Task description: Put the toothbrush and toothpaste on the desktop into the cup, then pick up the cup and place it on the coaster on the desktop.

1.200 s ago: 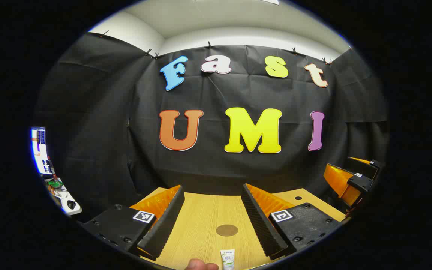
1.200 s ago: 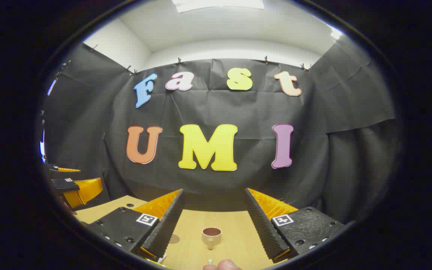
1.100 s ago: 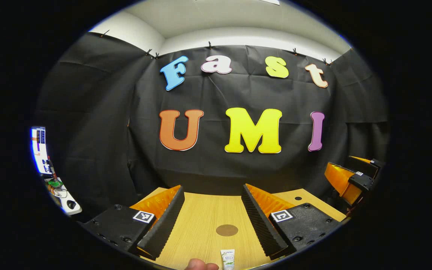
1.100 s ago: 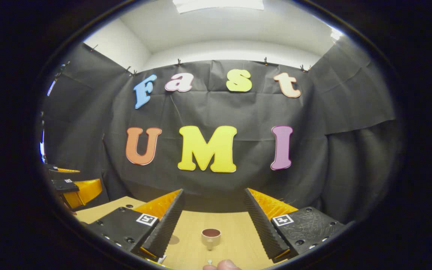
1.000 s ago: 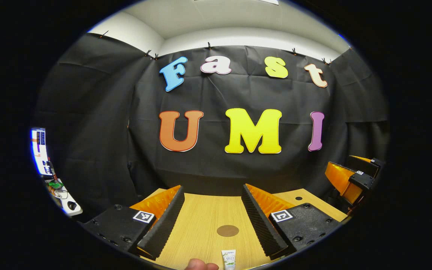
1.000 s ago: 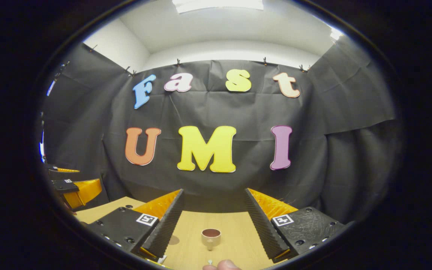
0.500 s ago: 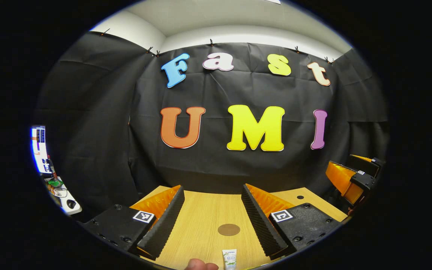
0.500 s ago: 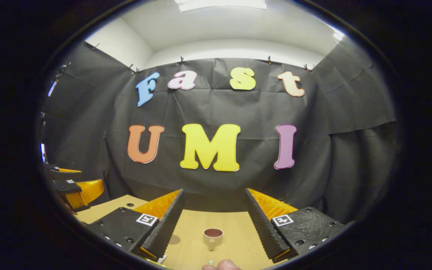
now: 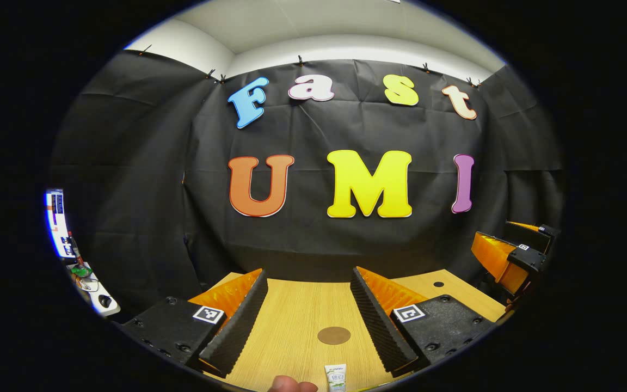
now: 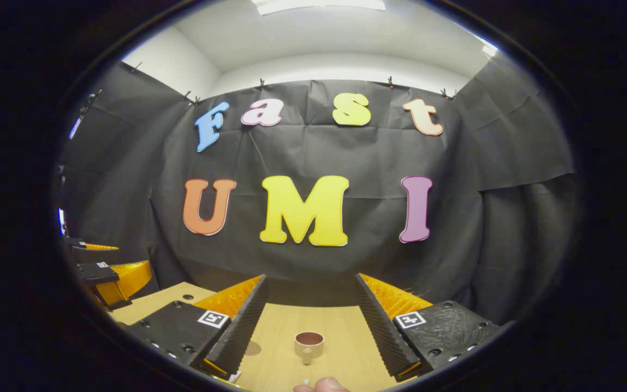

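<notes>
In the left gripper view a round brown coaster [image 9: 333, 335] lies on the wooden desktop [image 9: 292, 321] between the open fingers of my left gripper [image 9: 307, 305]. The white toothpaste tube [image 9: 336, 378] lies just nearer, at the bottom edge. In the right gripper view a beige cup [image 10: 308, 344] with a dark inside stands upright between the open fingers of my right gripper [image 10: 309, 310]. A small white tip of the toothbrush [image 10: 306, 382] peeks in at the bottom edge. Nothing is held by either gripper.
My right gripper [image 9: 512, 256] hangs at the far right of the left gripper view; my left gripper [image 10: 104, 275] hangs at the far left of the right gripper view. A fingertip [image 9: 290, 385] shows at the bottom edge. A side desk with a screen [image 9: 57, 223] stands far left.
Both views have tilted slightly downward, so the wall sits a little higher in the frames. The coaster, cup and toothpaste lie where they were. Both grippers stay open.
</notes>
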### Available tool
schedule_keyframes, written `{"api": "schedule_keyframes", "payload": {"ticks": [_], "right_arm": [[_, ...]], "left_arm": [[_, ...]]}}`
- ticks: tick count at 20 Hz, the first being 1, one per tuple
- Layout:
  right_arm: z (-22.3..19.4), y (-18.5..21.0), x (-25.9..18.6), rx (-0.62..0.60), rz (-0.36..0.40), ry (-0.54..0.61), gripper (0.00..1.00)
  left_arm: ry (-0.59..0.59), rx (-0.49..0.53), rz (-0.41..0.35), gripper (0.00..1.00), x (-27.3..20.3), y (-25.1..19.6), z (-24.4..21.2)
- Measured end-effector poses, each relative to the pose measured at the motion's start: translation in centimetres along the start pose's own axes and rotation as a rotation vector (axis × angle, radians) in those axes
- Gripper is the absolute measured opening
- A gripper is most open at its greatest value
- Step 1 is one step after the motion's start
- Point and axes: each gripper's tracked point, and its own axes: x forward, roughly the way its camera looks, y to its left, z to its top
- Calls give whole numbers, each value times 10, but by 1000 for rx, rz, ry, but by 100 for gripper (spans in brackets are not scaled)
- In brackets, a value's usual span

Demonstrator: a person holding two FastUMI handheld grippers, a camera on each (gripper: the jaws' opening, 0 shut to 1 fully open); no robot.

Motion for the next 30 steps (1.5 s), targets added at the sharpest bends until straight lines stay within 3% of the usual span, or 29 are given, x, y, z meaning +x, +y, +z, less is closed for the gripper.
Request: {"api": "schedule_keyframes", "payload": {"ticks": [7,19,26,30], "right_arm": [[-3,-3,9,-10,10,5,95],[-58,-14,18,-27,30,161,95],[-131,-30,0,-23,34,384,95],[-195,-27,-22,-3,86,617,95]], "left_arm": [[12,0,-12,97,10,-8,-6],[121,11,-28,97,17,-16,-50],[366,37,-77,98,-2,-33,-134],[574,40,-121,98,-28,-47,-200]]}}
